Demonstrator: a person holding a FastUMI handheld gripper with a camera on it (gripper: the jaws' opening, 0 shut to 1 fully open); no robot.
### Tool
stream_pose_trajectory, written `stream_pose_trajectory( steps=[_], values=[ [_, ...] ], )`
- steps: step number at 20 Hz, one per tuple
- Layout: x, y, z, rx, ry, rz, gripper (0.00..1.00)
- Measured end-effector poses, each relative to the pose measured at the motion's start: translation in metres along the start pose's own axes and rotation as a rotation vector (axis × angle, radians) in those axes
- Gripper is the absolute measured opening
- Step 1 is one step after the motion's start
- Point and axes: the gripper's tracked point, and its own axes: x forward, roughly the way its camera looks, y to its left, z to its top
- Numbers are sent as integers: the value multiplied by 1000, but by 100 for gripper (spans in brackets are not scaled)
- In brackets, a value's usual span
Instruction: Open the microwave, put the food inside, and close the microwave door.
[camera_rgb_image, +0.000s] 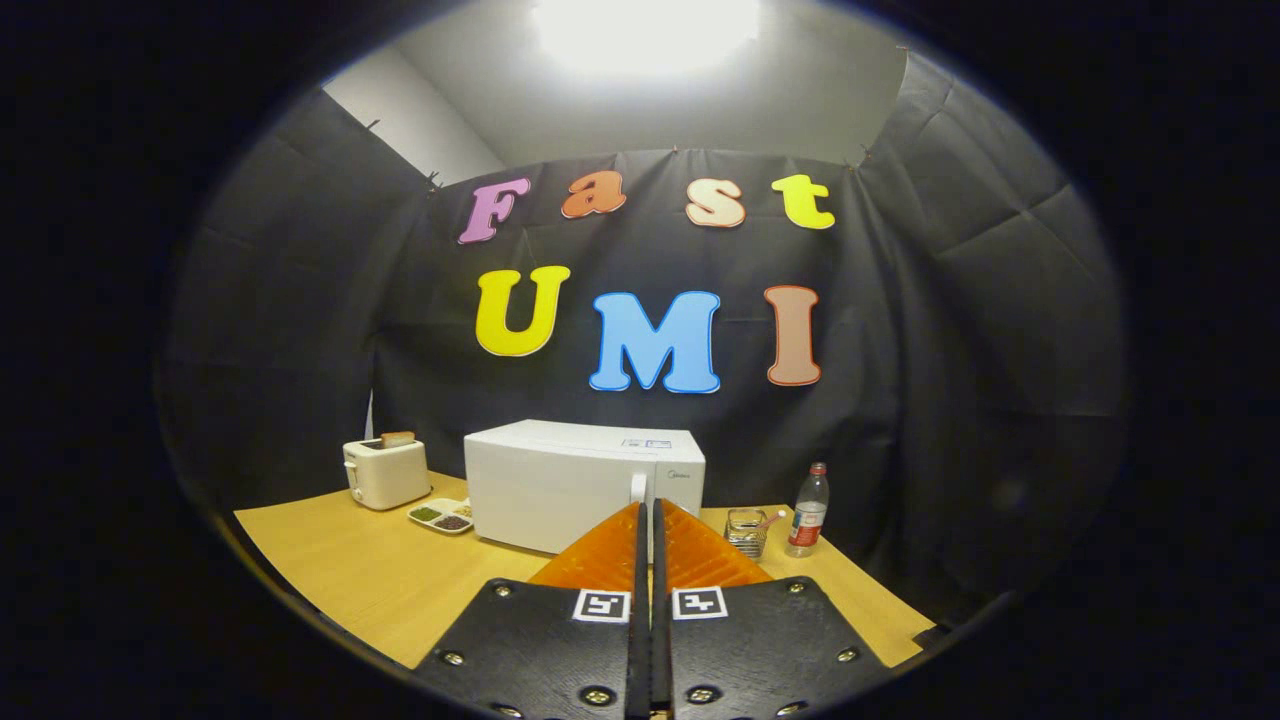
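Note:
A white microwave (575, 485) stands on the wooden table (370, 575) straight beyond my fingers, its door closed and its upright white handle (638, 490) near the right side of the door. To its left lies a small white divided dish of food (441, 516) with green and dark portions. My gripper (647, 512) hovers above the table short of the microwave, fingers pressed together with nothing between them, the tips lined up just under the handle.
A white toaster (385, 473) with a slice of bread sticking out stands at the table's far left. Right of the microwave are a glass cup (746, 530) with a pink-tipped stick and a plastic water bottle (807, 510). Black cloth walls surround the table.

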Motion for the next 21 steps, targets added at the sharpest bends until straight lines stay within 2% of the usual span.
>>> stream_pose_trajectory(
  steps=[1, 4, 7, 21],
  values=[
    [3, 1, -5, 2, 22, 6, 1],
    [0, 7, -8, 13, 53, 29, 59],
    [-4, 7, -3, 21, 50, 25, 99],
    [-24, 27, 13, -3, -4, 78, 98]
  ],
)
